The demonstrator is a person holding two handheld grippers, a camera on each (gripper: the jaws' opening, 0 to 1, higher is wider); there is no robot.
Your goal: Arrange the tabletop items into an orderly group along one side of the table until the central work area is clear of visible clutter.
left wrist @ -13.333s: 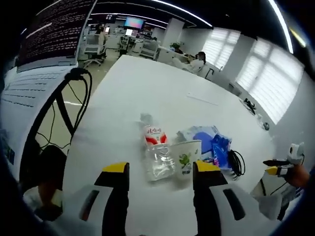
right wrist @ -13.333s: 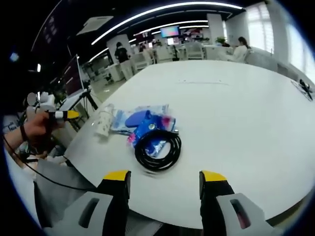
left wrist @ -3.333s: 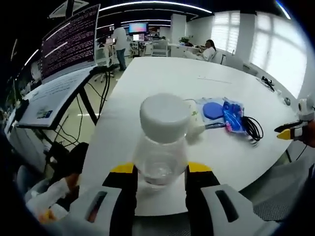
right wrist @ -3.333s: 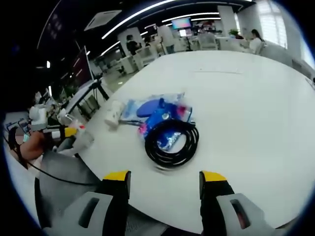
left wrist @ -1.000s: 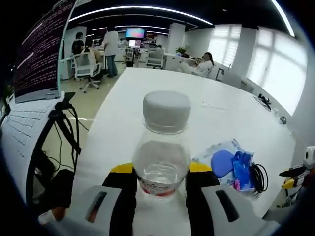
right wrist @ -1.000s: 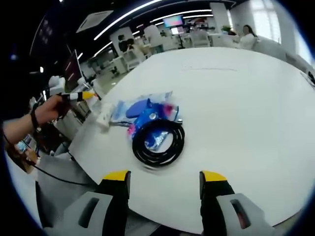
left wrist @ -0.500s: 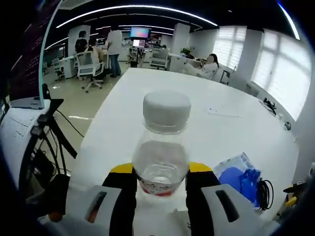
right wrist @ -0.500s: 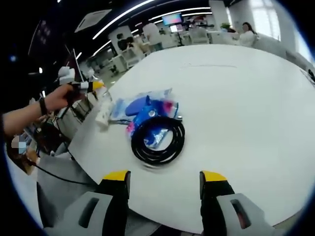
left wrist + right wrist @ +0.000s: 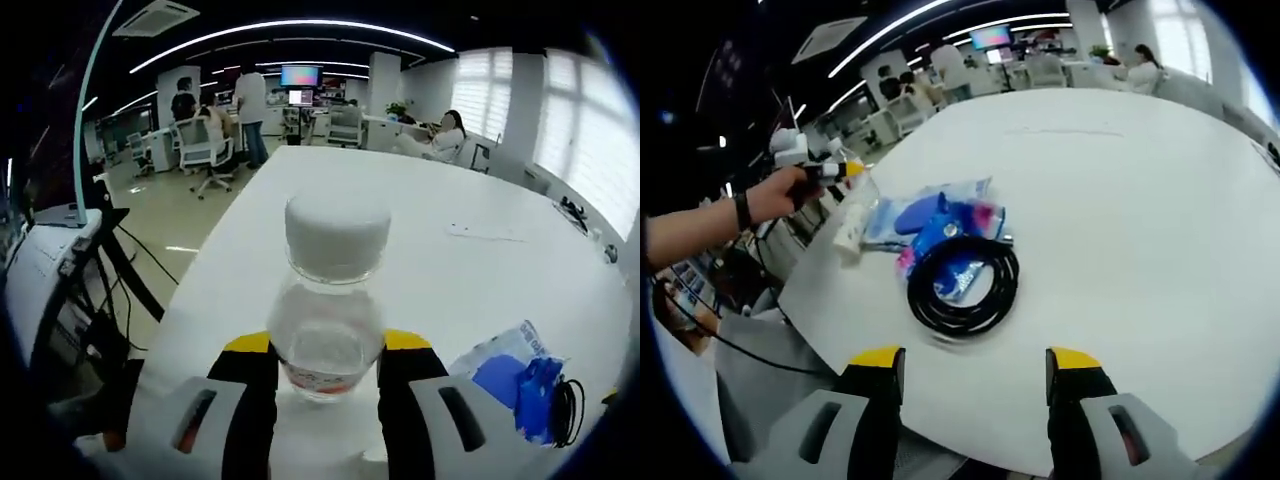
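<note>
Left tongs (image 9: 325,355) grip clear bottle (image 9: 328,300), base hidden; label partly visible

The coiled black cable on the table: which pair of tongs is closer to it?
Right. The right tongs hang open just short of the black cable; the left tongs, gripping a bottle, are beyond the blue packets.

Upright clear bottle (image 9: 330,310) between tongs (image 9: 325,352)
</note>
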